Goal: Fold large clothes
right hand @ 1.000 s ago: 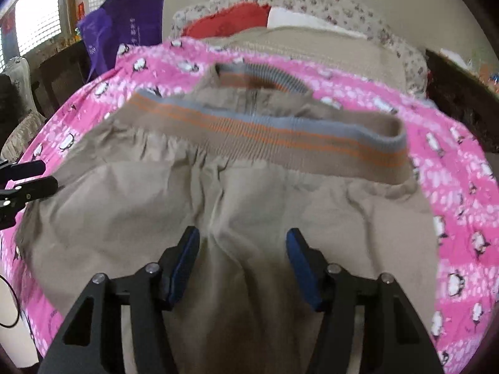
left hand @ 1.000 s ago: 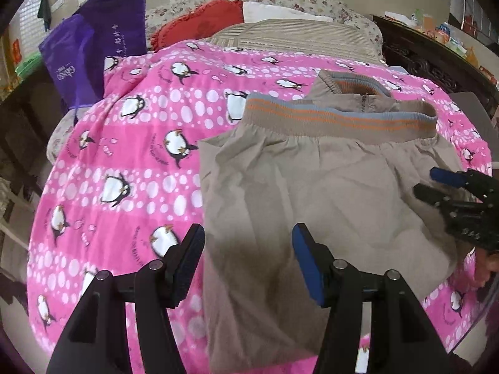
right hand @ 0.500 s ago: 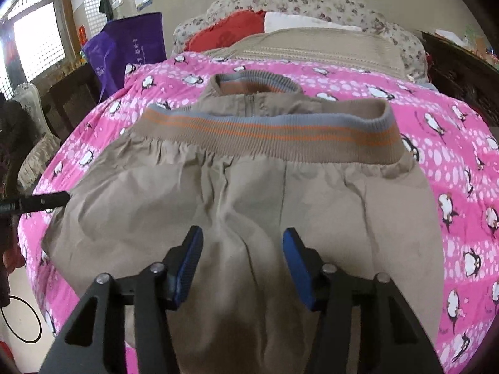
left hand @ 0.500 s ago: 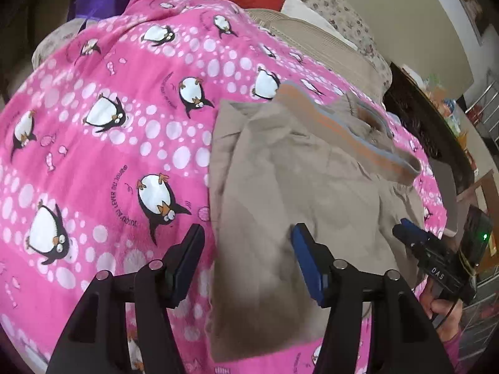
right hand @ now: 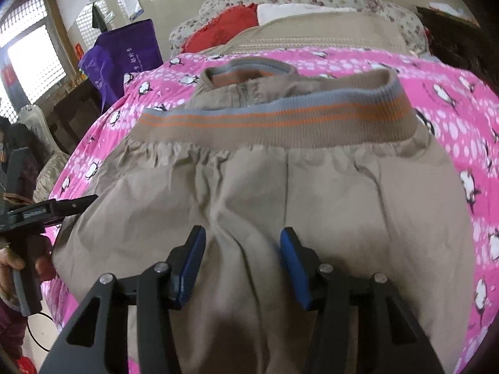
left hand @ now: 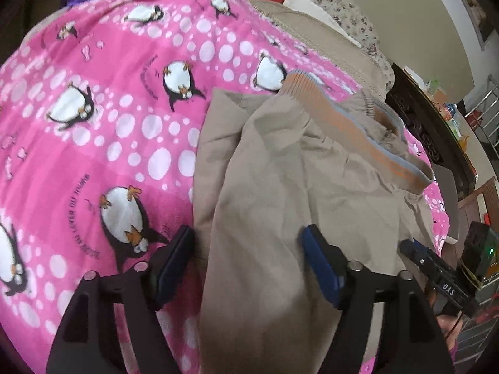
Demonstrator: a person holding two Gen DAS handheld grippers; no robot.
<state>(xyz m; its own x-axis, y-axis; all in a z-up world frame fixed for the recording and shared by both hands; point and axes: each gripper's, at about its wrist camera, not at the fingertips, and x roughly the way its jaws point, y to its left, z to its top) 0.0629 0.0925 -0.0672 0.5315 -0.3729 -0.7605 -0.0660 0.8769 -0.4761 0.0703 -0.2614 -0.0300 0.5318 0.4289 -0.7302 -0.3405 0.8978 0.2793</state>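
Two handheld grippers were held low over a tan jacket [right hand: 249, 187] spread on a pink penguin blanket [left hand: 93, 124]. Compared with a second earlier, the left gripper [left hand: 246, 258] had been brought down and rolled toward the jacket's left border, which now filled the lower centre of the left view. Its jaws had just been opened wider, and that border lay between them, unpinched. The right gripper [right hand: 241, 261], at the lower centre of its own view, had been narrowed slightly; its blue pads [right hand: 294, 268] stood apart over the near middle of the cloth, with a raised crease between them, and no clamping could be made out. The striped hem band [right hand: 280, 118] was seen across the upper middle of the right view, with the collar [right hand: 249, 68] beyond it. The jacket itself appeared not to have been shifted. It was judged that grips were being prepared at the near edge for the next fold, none of which had yet been taken.
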